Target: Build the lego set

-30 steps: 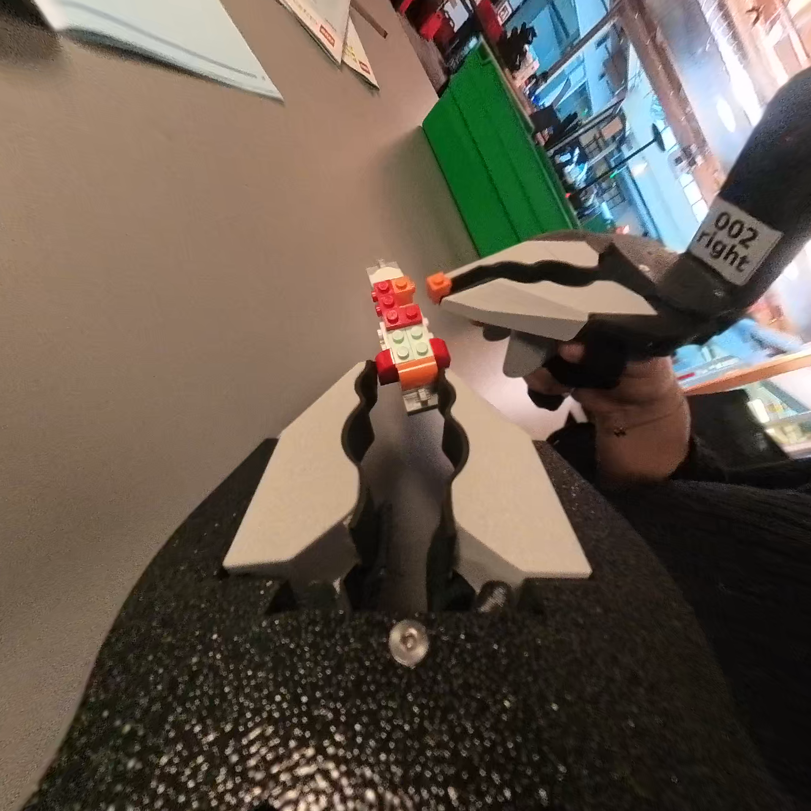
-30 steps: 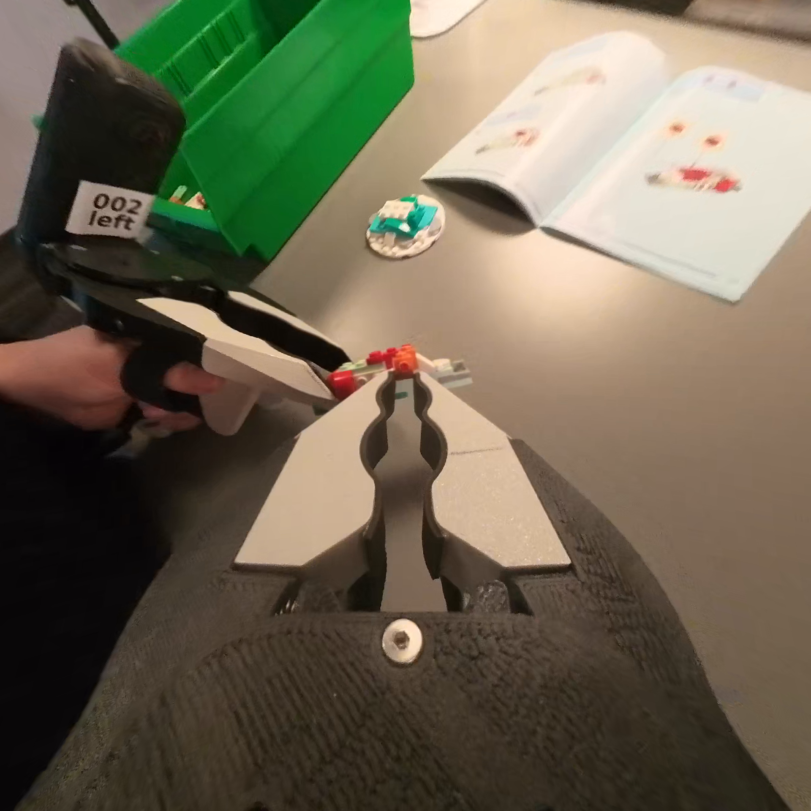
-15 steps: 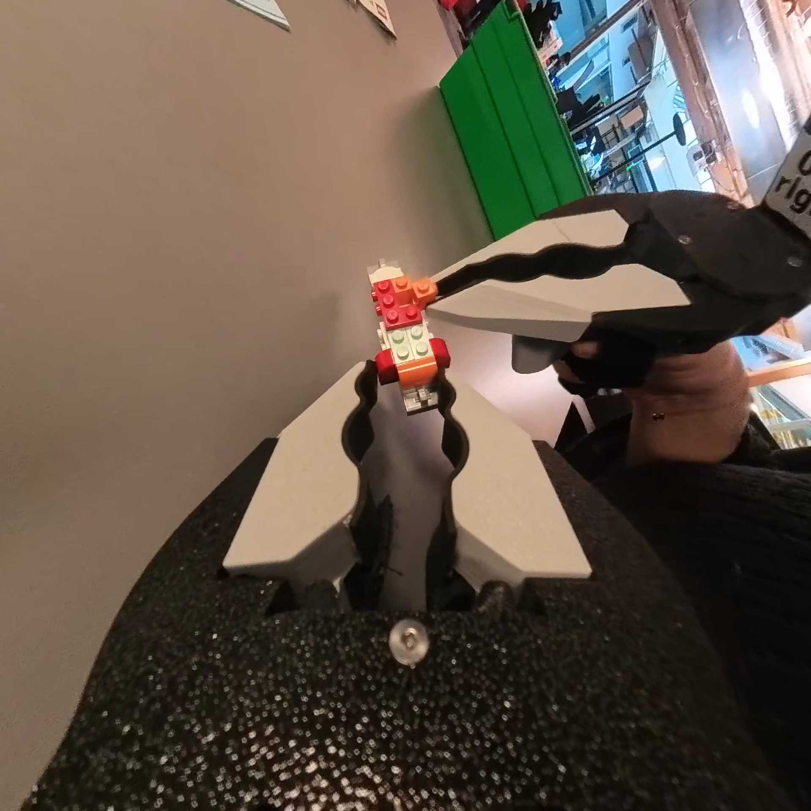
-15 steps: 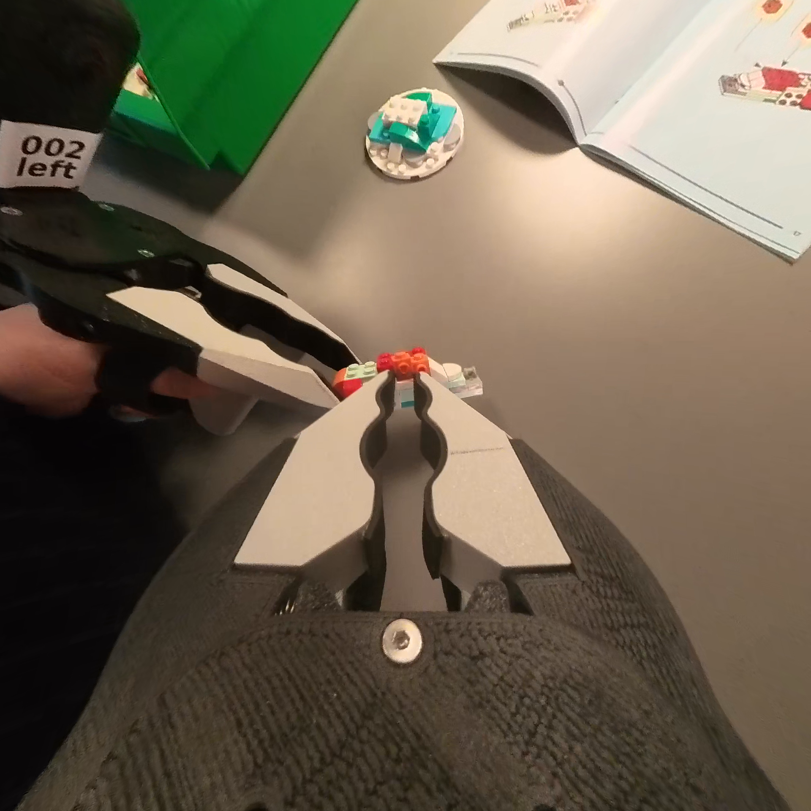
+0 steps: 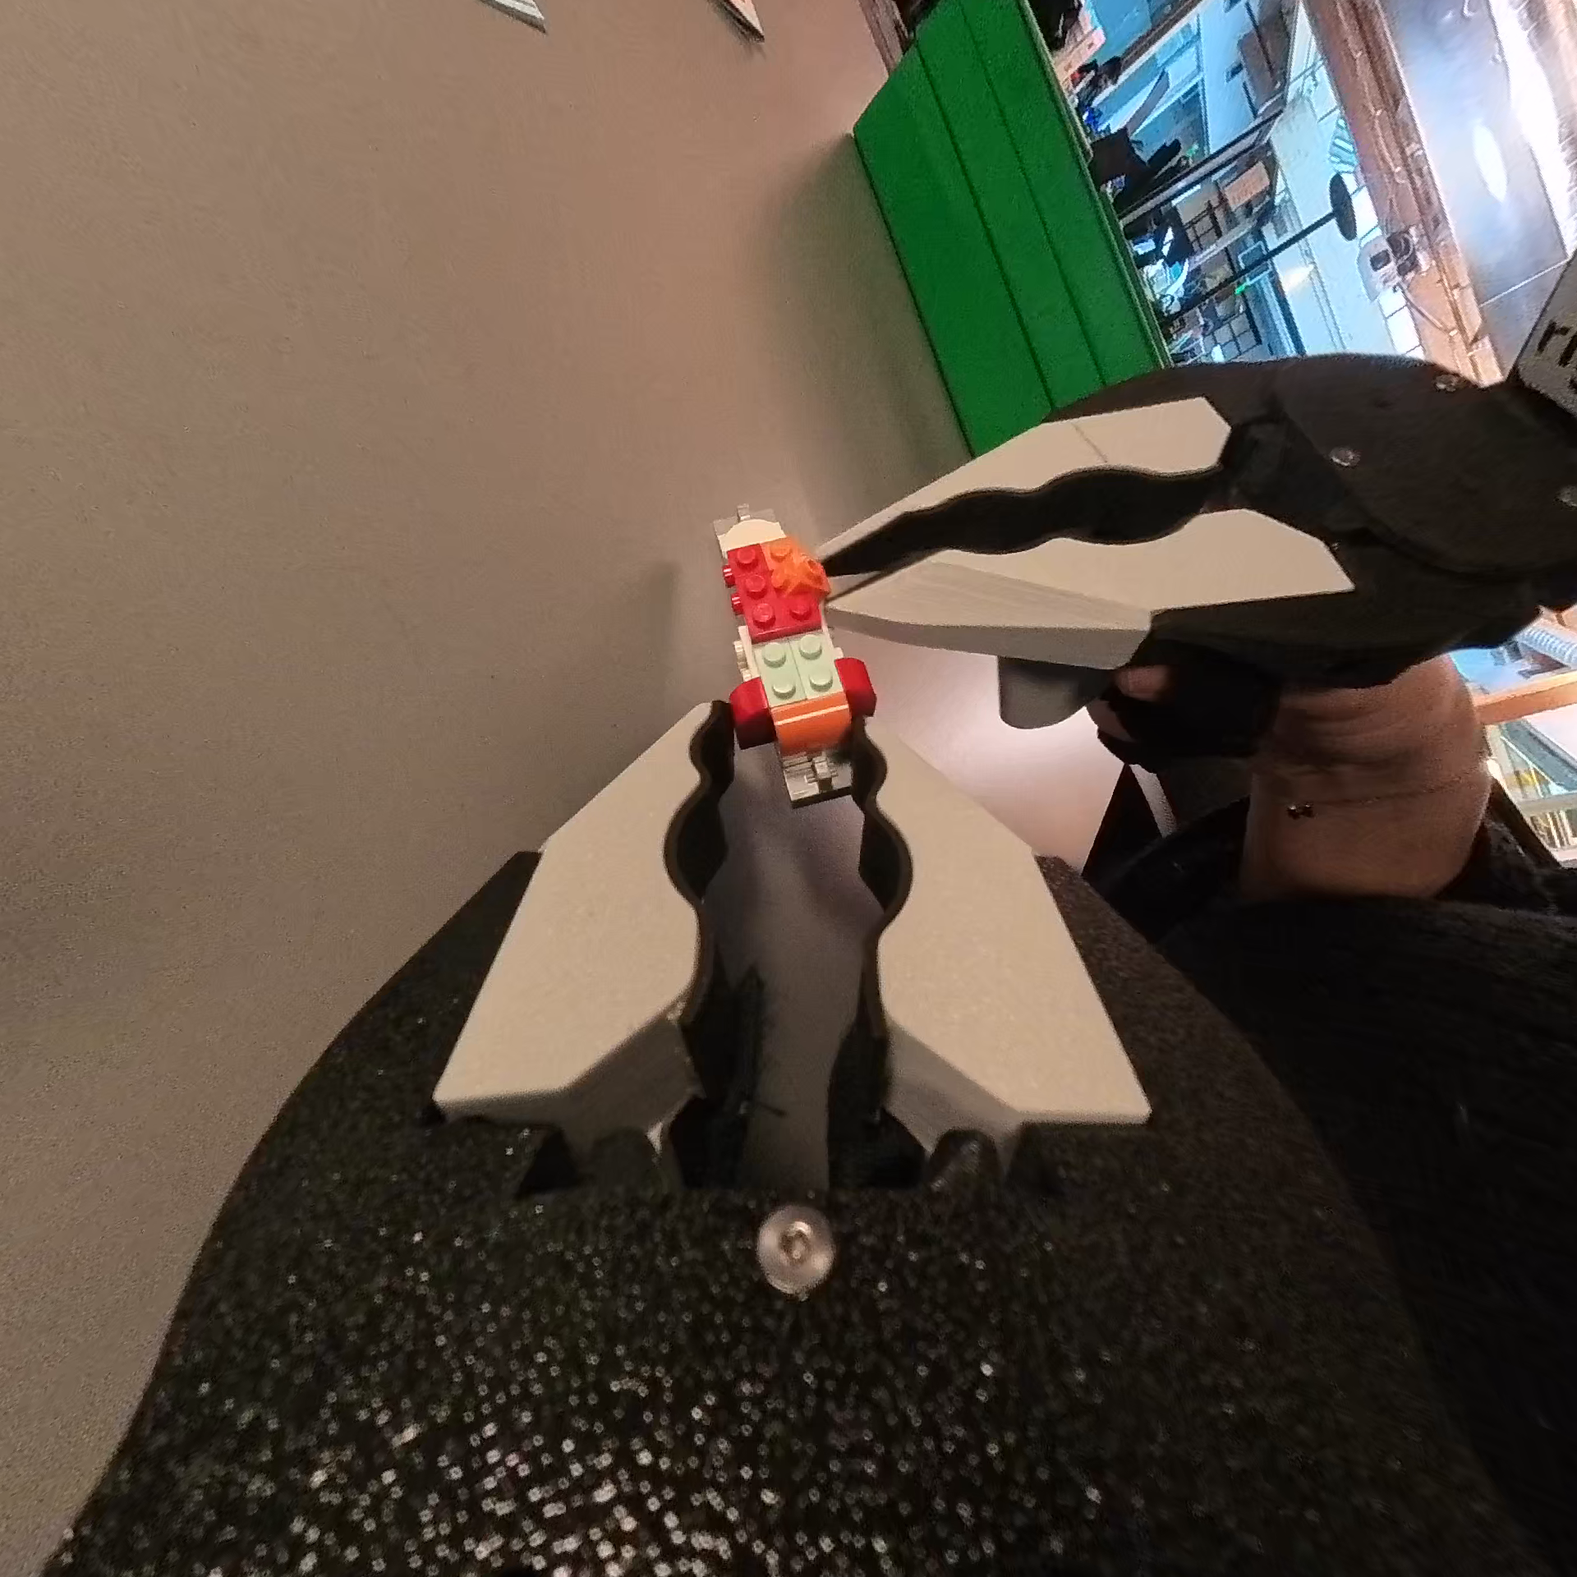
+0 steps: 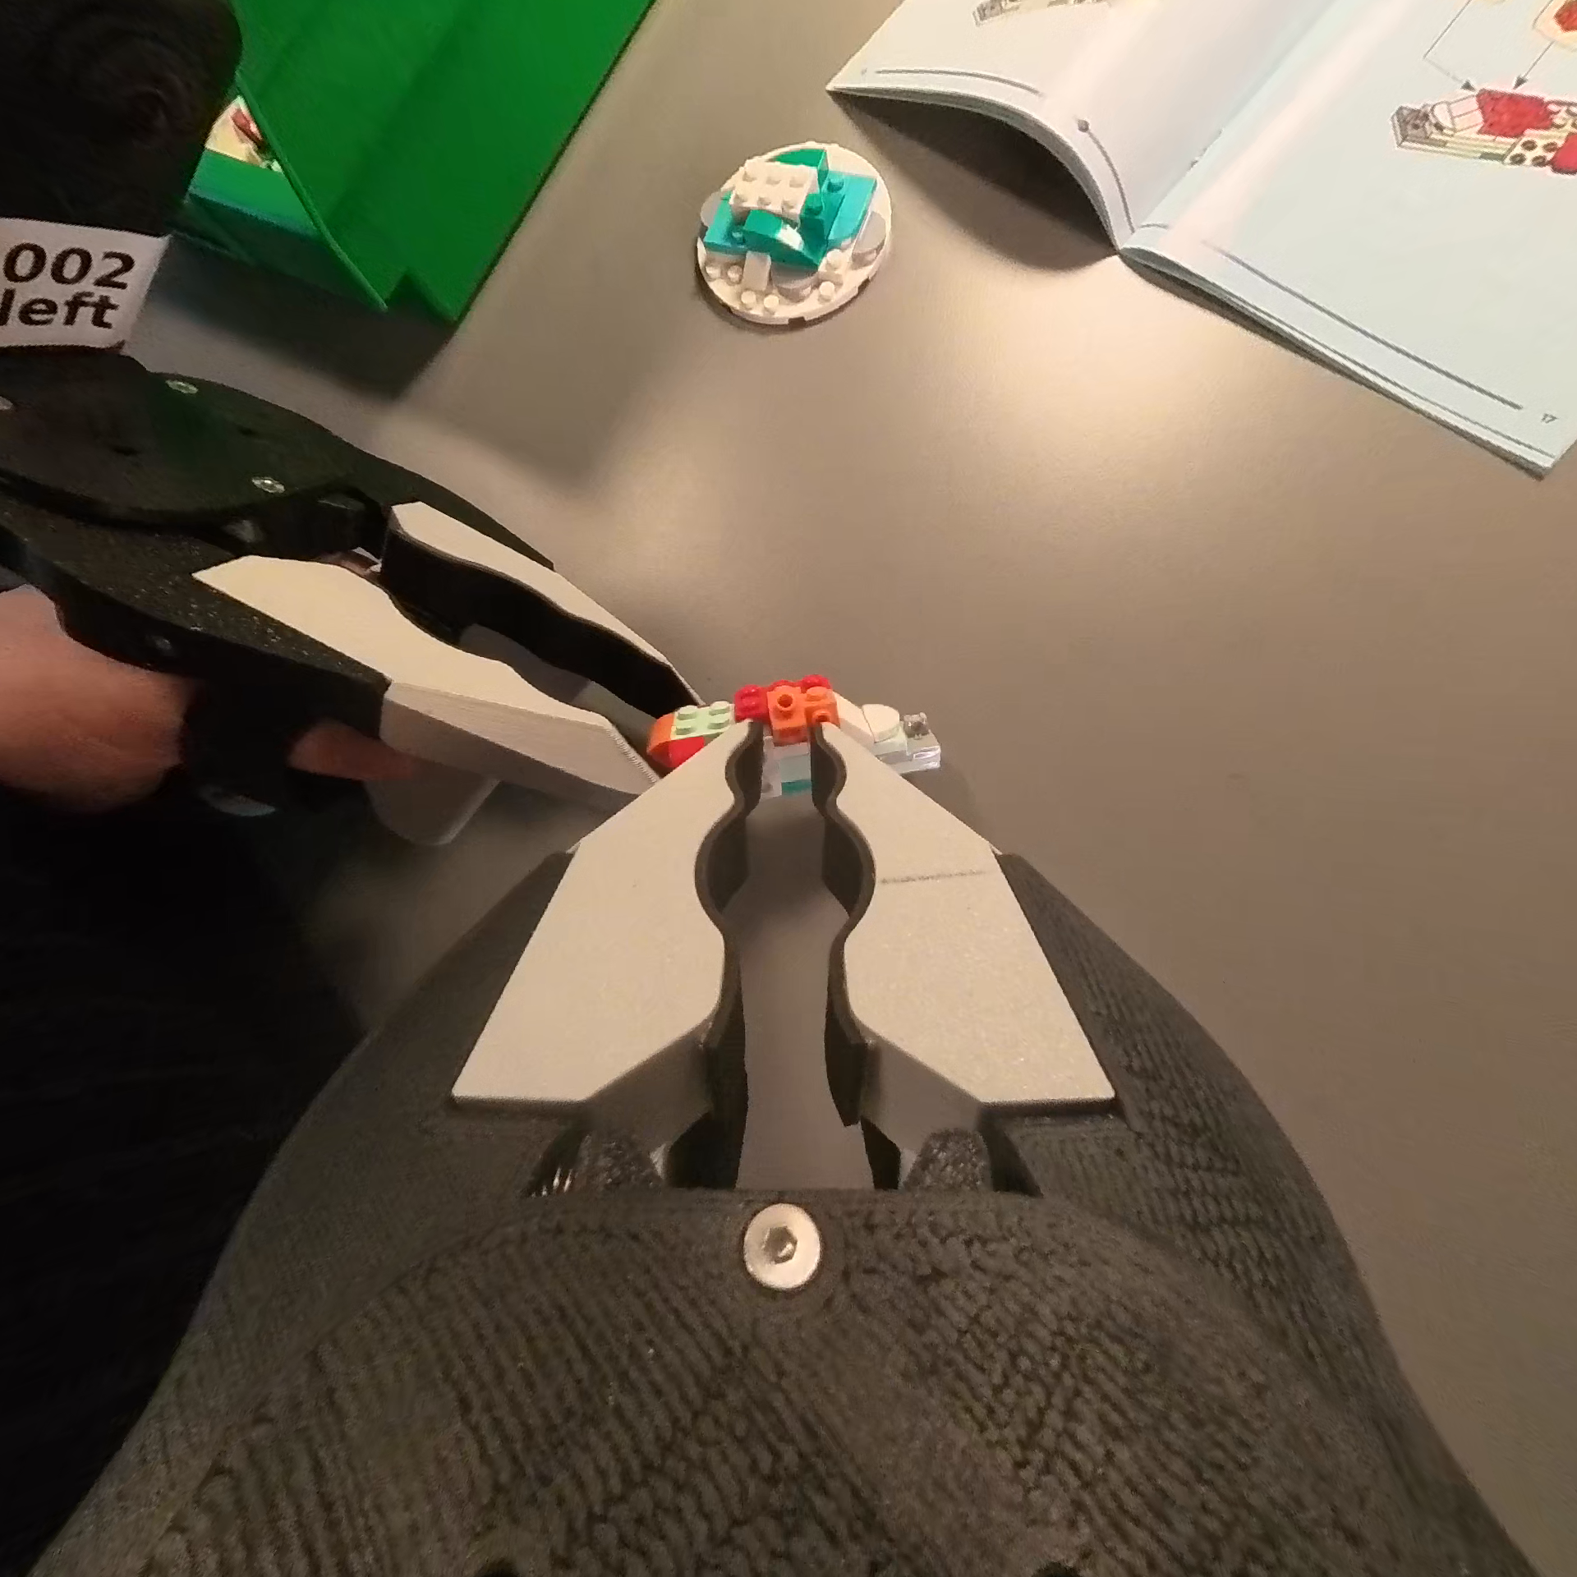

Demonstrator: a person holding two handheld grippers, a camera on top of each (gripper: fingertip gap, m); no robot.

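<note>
Left gripper (image 5: 794, 742) is closed on the near end of the small lego model (image 5: 789, 636), held above the grey surface (image 5: 341, 427). Right gripper (image 6: 785, 734) is nearly closed, its tips pinching the small orange brick (image 6: 798, 712) seated on the model's red section. Far of the grippers, a round white lego base with teal pieces (image 6: 794, 235) sits on the surface. Green bin (image 6: 410, 128) stands far left; open instruction booklet (image 6: 1280, 188) lies far right.
</note>
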